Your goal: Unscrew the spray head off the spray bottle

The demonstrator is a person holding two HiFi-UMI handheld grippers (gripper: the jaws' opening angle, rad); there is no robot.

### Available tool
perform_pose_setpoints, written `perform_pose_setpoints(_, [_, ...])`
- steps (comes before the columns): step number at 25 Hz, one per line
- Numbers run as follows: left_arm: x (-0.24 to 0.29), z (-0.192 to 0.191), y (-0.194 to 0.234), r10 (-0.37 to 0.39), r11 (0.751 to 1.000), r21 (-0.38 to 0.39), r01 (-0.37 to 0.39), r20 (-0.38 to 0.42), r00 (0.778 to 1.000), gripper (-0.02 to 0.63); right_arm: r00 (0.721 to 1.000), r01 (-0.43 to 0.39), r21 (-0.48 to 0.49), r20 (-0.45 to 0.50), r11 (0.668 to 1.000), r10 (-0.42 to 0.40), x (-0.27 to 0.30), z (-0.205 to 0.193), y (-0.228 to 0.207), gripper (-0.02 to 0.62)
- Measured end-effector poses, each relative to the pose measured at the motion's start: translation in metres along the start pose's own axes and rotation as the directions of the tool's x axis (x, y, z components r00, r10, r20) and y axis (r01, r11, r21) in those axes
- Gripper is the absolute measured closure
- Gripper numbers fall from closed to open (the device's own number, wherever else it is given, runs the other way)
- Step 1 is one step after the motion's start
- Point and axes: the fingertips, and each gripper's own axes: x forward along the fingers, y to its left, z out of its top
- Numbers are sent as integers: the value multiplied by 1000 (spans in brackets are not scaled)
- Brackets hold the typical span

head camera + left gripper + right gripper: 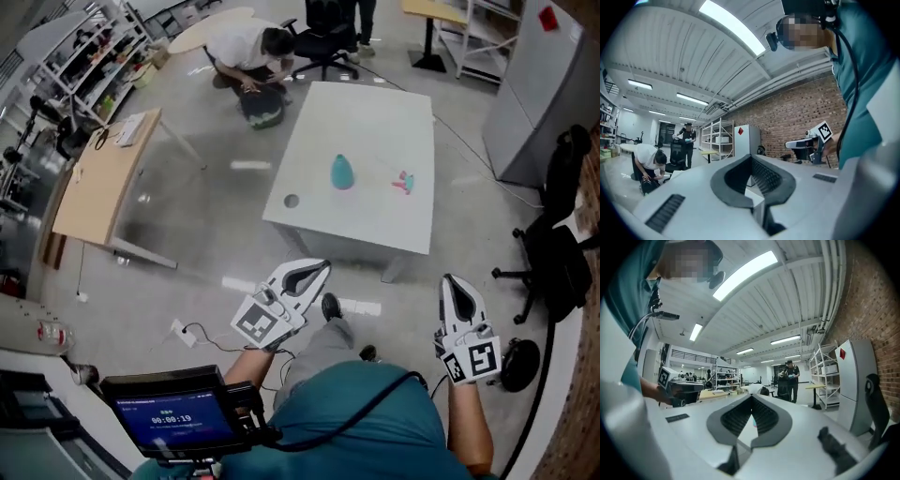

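Observation:
On the white table point(375, 122) in the head view stands a teal bottle body point(342, 172). To its right lies a small pink and teal spray head point(404, 182), apart from it. Both grippers are held near my body, well short of the table. My left gripper point(319, 268) is shut and empty, as its own view shows point(751, 157). My right gripper point(451, 280) is likewise shut with nothing between its pads point(752, 397). A sliver of teal shows beyond the right gripper's shut jaws.
A small dark disc point(292, 201) lies near the table's left corner. A wooden desk point(103, 178) stands left, a person point(248, 47) crouches beyond the table by an office chair point(323, 37), and a black chair point(553, 253) and grey cabinet point(544, 75) stand right.

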Motion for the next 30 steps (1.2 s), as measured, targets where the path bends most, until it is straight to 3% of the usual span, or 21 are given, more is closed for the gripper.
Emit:
perform_pose_setpoints(6, [-34, 0, 11, 57, 998, -10, -56, 32, 998, 603, 997, -66, 38, 32, 997, 65, 4, 2, 29, 595])
perform_pose_setpoints(11, [-105, 12, -12, 77, 997, -14, -77, 36, 996, 603, 998, -55, 32, 38, 998, 53, -31, 14, 89, 595])
perform_pose_setpoints(16, [-173, 9, -20, 49, 998, -29, -48, 41, 998, 603, 998, -25, 60, 51, 998, 22, -48, 14, 157, 595])
perform_pose_setpoints(20, [-222, 6, -34, 3, 999, -51, -1, 50, 999, 603, 998, 29, 27, 53, 999, -30, -73, 24, 207, 595])
perform_pose_setpoints(24, [-244, 5, -47, -16, 998, -53, 19, 54, 998, 603, 995, 97, -9, 4, 995, -97, -97, 21, 223, 595])
perform_pose_setpoints(30, [-247, 14, -73, -7, 999, -43, 11, 82, 997, 603, 993, 117, -32, -7, 993, -117, -127, 24, 220, 595])
